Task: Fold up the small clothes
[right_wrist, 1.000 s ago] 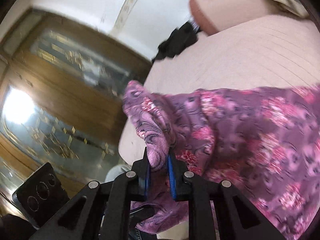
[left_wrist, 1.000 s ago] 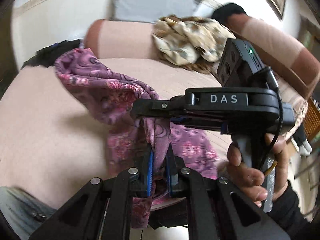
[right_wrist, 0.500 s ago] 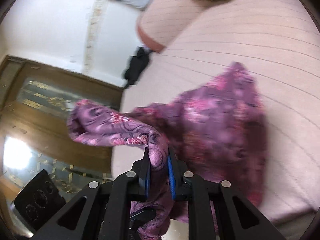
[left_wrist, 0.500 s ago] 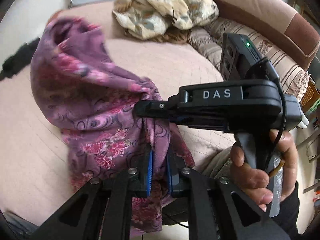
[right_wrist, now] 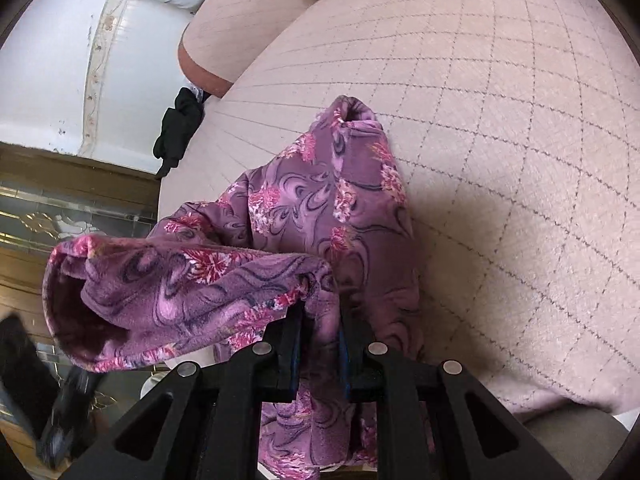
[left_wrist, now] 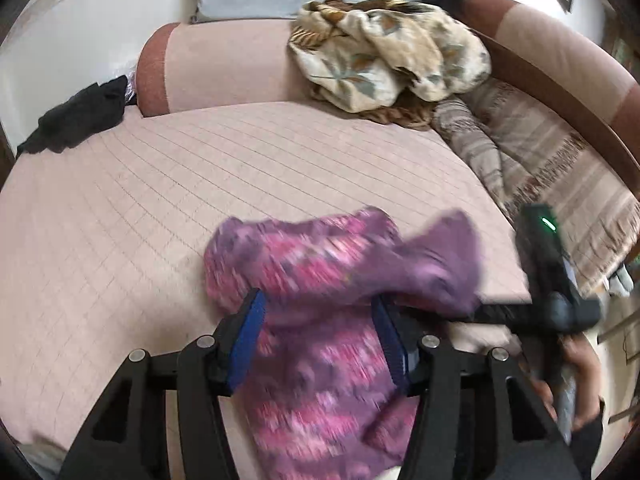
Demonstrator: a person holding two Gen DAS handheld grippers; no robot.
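So my left claw point(left_wrist: 320, 336) is spread wide right now, blue pads apart with nothing pinched between them. The purple floral garment point(left_wrist: 320, 320) sits low center in that view, blurry, draped over the near edge of the pink quilted bed point(left_wrist: 200, 184). My right claw point(right_wrist: 319, 344) is pressed together on a bunch of that same fabric, bottom center of its view, with a sleeve opening flopping out to the lower left. Honestly I'd say barely started: it's one crumpled heap, no clean fold visible. Flattening and every fold are left.
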